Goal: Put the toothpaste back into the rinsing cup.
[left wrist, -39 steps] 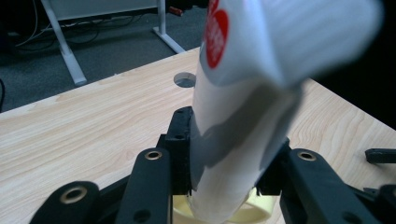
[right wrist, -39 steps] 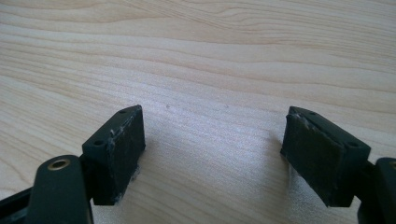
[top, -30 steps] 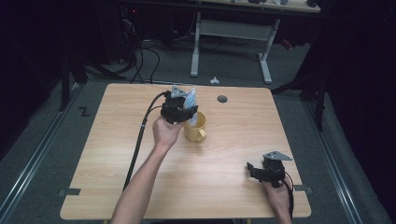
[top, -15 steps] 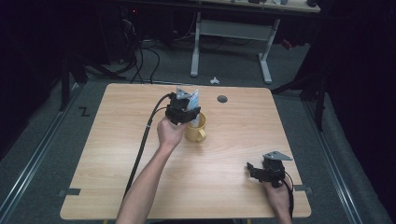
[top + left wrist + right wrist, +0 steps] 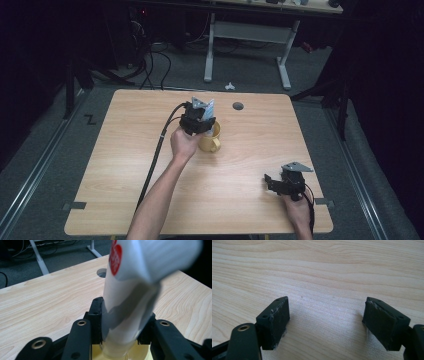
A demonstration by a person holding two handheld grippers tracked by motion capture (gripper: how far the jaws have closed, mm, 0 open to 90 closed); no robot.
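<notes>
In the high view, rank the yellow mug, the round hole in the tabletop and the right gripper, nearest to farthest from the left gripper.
1. yellow mug: directly under the left gripper.
2. round hole: to its right, near the table's far edge.
3. right gripper: near the table's front right corner.

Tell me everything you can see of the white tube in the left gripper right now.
The white tube looks like soft plastic, blurred up close, with a red round mark near its flattened upper end. It stands roughly upright, leaning slightly, clamped between the left gripper's black pads. Its lower end sits in or just above the yellow mug near the table's middle; contact with the mug can't be told.
</notes>
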